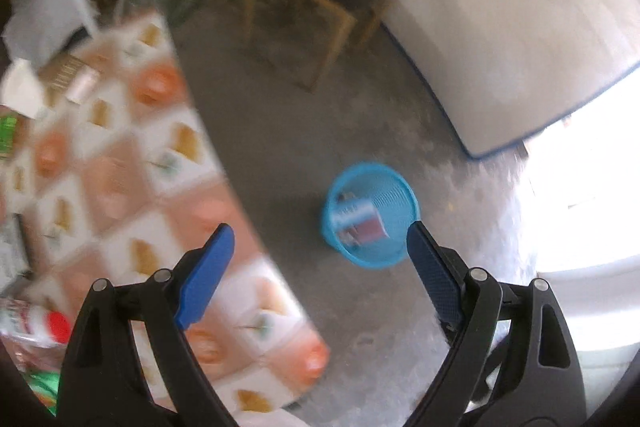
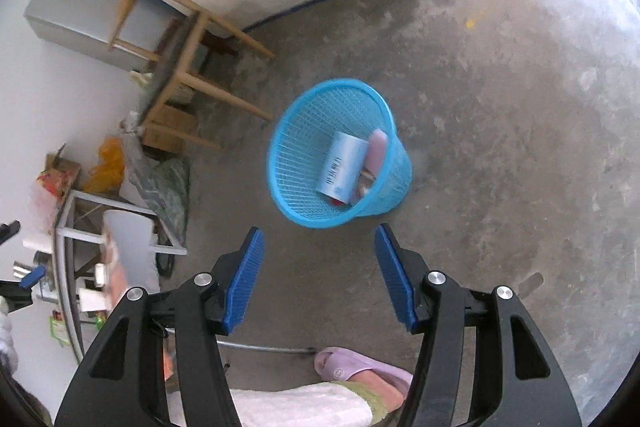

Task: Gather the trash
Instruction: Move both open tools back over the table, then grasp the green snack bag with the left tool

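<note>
Both the left gripper and right gripper have jaws apart, empty. Red-capped bottle on the bench looks light, slippery; I'd grab mid-body.

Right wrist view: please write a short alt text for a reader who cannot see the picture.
A blue mesh basket stands on a grey concrete floor, holding a light blue can and a pink bottle. The right gripper hangs open and empty above the floor, near the basket. A wooden chair stands to the left by the wall.
</note>
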`<state>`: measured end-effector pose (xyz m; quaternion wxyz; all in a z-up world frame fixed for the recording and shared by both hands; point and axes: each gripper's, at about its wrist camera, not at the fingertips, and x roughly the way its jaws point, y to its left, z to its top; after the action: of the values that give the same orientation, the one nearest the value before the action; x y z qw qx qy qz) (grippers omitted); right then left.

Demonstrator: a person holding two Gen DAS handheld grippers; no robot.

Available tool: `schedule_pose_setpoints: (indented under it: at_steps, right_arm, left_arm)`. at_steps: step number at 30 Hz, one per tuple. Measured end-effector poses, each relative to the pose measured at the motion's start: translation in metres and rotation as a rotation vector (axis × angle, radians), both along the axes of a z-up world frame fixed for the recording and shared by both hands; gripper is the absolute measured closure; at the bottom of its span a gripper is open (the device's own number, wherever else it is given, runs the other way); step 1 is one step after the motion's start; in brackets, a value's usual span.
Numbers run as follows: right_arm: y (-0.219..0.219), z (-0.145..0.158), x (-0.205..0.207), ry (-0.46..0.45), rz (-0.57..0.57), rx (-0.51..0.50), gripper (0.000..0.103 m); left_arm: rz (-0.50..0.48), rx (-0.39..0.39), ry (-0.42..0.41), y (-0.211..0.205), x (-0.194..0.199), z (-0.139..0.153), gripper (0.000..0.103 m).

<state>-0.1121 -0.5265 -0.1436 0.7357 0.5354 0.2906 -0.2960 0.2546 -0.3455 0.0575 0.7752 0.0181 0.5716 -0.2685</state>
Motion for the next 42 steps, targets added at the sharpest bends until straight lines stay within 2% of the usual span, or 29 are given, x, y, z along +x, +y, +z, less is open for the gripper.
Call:
schedule_pose_setpoints:
  at_steps: [2, 5, 8, 10, 12, 13, 15, 17, 19, 21, 23, 27, 32, 38, 42]
  right_arm:
    - [0.011, 0.023, -0.002, -0.020, 0.017, -0.040, 0.046]
    - [0.033, 0.058, 0.002, -0.066, 0.074, -0.097, 0.046]
    - [0.064, 0.091, 0.015, -0.096, 0.178, -0.153, 0.046]
    - [0.088, 0.110, 0.030, -0.120, 0.273, -0.173, 0.043]
    - [0.107, 0.124, 0.044, -0.145, 0.349, -0.173, 0.039]
    - [0.121, 0.132, 0.055, -0.167, 0.403, -0.173, 0.038]
    - [0.142, 0.142, 0.070, -0.198, 0.483, -0.159, 0.033]
    - [0.164, 0.149, 0.086, -0.231, 0.564, -0.144, 0.032]
    - [0.191, 0.157, 0.103, -0.253, 0.663, -0.128, 0.032]
    - [0.220, 0.163, 0.115, -0.277, 0.751, -0.112, 0.032]
    - [0.244, 0.164, 0.126, -0.284, 0.830, -0.096, 0.032]
    - [0.300, 0.157, 0.150, -0.265, 0.993, -0.029, 0.032]
    - [0.354, 0.135, 0.168, -0.190, 1.115, 0.047, 0.032]
    - [0.374, 0.127, 0.177, -0.118, 1.143, 0.040, 0.032]
    - [0.376, 0.119, 0.185, -0.078, 1.129, 0.046, 0.032]
  left_arm:
    - [0.006, -0.032, -0.044, 0.037, 0.002, 0.024, 0.019]
    - [0.016, -0.071, -0.155, 0.104, -0.006, 0.065, 0.019]
    - [0.039, -0.072, -0.305, 0.182, -0.034, 0.096, 0.019]
    - [0.030, -0.051, -0.383, 0.218, -0.054, 0.102, 0.018]
    - [0.073, -0.034, -0.485, 0.267, -0.087, 0.099, 0.016]
    - [0.095, -0.041, -0.501, 0.285, -0.096, 0.097, 0.015]
    - [0.192, -0.072, -0.498, 0.333, -0.123, 0.082, 0.015]
    - [0.310, -0.083, -0.503, 0.374, -0.146, 0.064, 0.015]
    - [0.419, -0.059, -0.526, 0.409, -0.172, 0.046, 0.015]
    - [0.472, -0.035, -0.539, 0.433, -0.191, 0.029, 0.015]
    - [0.499, -0.029, -0.518, 0.457, -0.209, 0.014, 0.015]
    - [0.540, -0.042, -0.516, 0.489, -0.238, -0.003, 0.015]
    - [0.520, -0.075, -0.498, 0.492, -0.241, -0.029, 0.015]
    - [0.464, -0.088, -0.464, 0.483, -0.233, -0.054, 0.016]
    - [0.435, -0.088, -0.460, 0.481, -0.223, -0.063, 0.025]
